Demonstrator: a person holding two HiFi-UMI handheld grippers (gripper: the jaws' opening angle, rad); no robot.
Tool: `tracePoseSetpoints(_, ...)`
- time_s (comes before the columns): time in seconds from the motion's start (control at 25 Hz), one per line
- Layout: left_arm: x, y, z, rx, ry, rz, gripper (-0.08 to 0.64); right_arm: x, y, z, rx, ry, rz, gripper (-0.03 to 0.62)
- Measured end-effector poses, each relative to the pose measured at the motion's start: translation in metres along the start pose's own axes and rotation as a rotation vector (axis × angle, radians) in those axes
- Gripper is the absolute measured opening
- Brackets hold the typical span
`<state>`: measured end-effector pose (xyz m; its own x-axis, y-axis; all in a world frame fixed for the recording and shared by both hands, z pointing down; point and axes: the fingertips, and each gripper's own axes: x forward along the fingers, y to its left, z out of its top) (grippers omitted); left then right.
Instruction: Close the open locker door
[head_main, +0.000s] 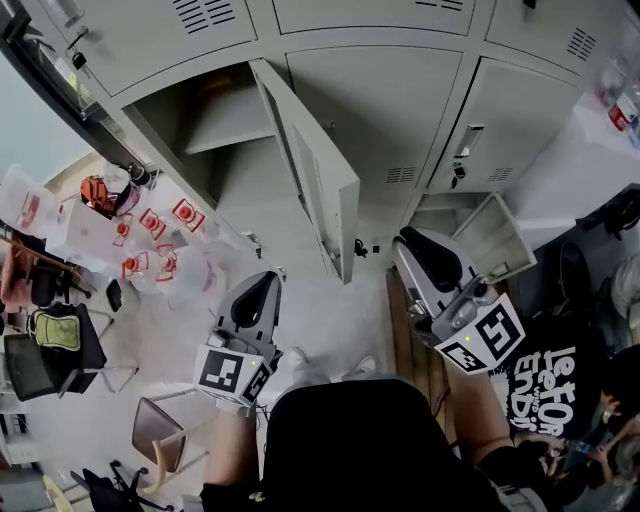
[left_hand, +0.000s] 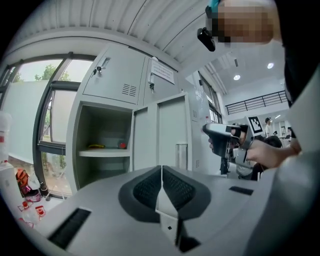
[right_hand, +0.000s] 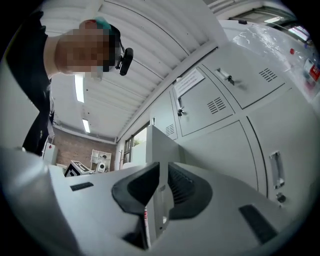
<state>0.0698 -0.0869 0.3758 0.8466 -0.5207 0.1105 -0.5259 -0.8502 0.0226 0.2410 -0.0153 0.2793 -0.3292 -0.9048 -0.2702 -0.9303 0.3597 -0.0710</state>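
Left gripper (head_main: 262, 280) jaws pressed together, empty; right gripper (head_main: 410, 238) jaws all but touching, empty. Grey metal locker door (head_main: 322, 185) ahead stands wide open, apart from both. Closing not yet begun.

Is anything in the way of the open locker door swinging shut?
Nothing I can see. The space between the door and the open locker is clear. A yellow thing and a red thing lie on the shelf inside, and they don't seem to stick out past the front.
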Motion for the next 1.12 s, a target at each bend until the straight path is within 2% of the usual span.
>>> tracePoseSetpoints(0.28,-0.01,0.029,0.015,-0.005,-0.034,0.012,0.026,0.04,0.025,0.022,0.003,-0.062,0.069,0.054)
tracePoseSetpoints(0.4,-0.014,0.044,0.02,-0.017,-0.021,0.032,0.026,0.051,0.035,0.025,-0.01,-0.063,0.091,0.097)
tracePoseSetpoints(0.64,-0.019,0.063,0.017,-0.014,-0.05,0.017,0.026,0.067,0.051,0.021,-0.039,-0.049,0.084,0.098)
tracePoseSetpoints(1.12,-0.044,0.112,0.01,-0.025,-0.038,0.019,0.026,0.115,0.106,0.002,-0.039,-0.052,0.122,0.095)
